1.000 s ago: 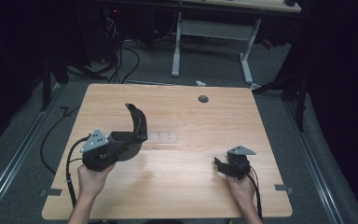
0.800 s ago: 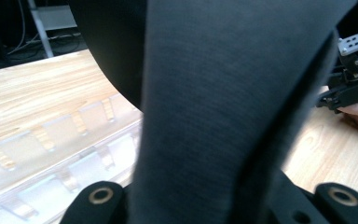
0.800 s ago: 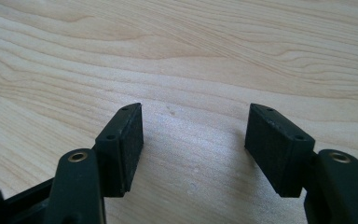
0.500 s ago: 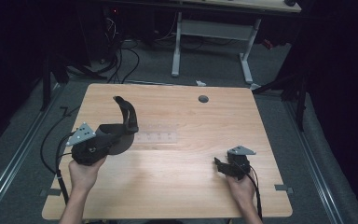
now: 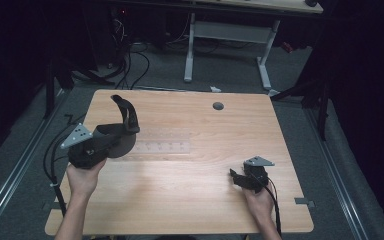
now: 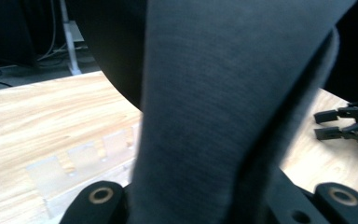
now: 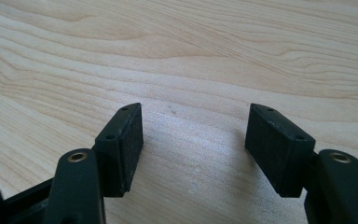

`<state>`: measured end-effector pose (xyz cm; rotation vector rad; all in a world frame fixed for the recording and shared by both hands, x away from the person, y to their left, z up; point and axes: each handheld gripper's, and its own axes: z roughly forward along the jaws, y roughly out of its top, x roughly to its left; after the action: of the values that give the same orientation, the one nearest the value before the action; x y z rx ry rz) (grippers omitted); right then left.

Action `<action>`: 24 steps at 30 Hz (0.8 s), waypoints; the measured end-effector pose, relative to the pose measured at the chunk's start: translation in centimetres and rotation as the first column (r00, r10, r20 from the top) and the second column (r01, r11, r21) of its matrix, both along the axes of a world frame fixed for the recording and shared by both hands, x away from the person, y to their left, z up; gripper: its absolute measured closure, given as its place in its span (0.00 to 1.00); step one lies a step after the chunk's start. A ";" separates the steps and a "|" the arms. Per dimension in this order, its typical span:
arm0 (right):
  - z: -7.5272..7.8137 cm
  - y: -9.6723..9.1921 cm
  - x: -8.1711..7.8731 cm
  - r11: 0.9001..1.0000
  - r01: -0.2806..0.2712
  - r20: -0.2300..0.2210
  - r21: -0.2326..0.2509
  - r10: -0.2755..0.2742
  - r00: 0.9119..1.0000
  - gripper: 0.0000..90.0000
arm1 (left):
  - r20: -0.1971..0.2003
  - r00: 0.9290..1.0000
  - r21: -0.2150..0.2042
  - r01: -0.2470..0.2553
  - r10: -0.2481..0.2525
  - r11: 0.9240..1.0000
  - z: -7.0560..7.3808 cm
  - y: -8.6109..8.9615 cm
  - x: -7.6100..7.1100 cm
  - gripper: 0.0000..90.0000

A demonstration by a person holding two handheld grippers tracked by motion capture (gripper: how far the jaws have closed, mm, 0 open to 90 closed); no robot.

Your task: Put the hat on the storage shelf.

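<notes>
We find the left gripper (image 5: 111,142) clamped on a dark grey fabric item (image 5: 125,116), held above the table (image 5: 190,200) near its left edge. The right gripper (image 5: 239,179) rests on the wood, jaws apart and empty. Risk: the limp cloth could slip free, since the grip takes one end alone.
</notes>
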<state>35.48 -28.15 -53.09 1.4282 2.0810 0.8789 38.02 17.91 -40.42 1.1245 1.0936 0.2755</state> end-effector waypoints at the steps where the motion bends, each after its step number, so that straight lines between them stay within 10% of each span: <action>1: 0.0 0.0 0.0 1.000 0.000 0.000 0.000 0.000 1.000 0.41 | 0.004 1.000 -0.001 -0.011 0.011 1.000 0.0 0.3 0.4 0.95; 24: 0.0 0.0 0.0 1.000 -0.002 0.001 -0.001 0.002 1.000 0.41 | 0.026 0.988 0.100 -0.157 0.155 0.983 -1.6 1.4 4.1 0.95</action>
<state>35.45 -28.15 -53.09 1.4252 2.0825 0.8792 42.10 19.31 -42.04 1.1258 1.1644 0.4679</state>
